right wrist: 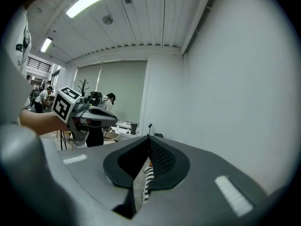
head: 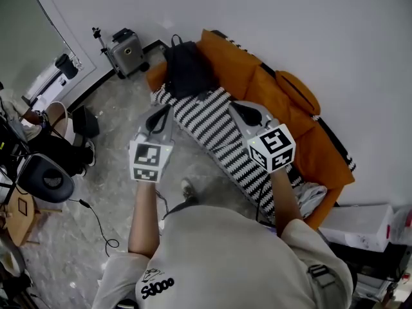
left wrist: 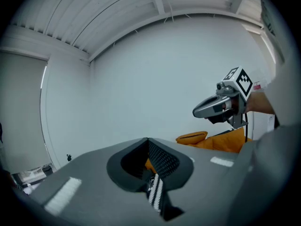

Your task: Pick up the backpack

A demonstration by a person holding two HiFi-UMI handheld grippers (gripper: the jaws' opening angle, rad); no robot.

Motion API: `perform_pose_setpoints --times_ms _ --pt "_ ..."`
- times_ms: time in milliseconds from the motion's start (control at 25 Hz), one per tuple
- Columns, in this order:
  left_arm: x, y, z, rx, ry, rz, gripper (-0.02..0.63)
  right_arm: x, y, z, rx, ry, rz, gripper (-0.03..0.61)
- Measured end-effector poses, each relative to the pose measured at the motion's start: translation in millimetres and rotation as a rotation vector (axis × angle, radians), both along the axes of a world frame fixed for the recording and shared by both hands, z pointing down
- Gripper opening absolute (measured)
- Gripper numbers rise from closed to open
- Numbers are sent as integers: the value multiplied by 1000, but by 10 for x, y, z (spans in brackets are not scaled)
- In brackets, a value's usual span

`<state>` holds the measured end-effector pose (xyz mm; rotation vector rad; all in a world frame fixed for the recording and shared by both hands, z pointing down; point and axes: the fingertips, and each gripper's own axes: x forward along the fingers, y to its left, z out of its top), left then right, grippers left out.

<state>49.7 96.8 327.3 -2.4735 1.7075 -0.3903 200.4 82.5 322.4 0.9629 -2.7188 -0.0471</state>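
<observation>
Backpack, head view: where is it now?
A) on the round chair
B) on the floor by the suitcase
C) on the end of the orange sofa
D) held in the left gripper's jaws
C: the dark backpack sits on the far end of the orange sofa, just past the striped cover, with neither gripper on it.

— Anything blocking the way to the backpack [head: 187, 69]?
— Bare floor [head: 119, 118] lies left. The sofa [head: 257, 85] and striped blanket [head: 215, 124] fill the right; a suitcase [head: 127, 51] stands far left.
</observation>
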Motion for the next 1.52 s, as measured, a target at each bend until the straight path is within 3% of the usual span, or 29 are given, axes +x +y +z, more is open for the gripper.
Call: perform_pose_setpoints --times_ms 560,880,1240,1520 --pt "-929 -818 100 -18 19 31 9 -1090 -804 71 -40 -1 -2 3" --pt "-1410 -1047 182 -27 42 37 9 -1532 -976 149 -46 28 16 3" --pt "-1648 -1137 321 -55 97 53 9 -1730 -1124 183 -41 -14 51 3" --pt "-1767 -1237 257 -43 91 65 9 -1870 -1274 110 -39 -27 70 3"
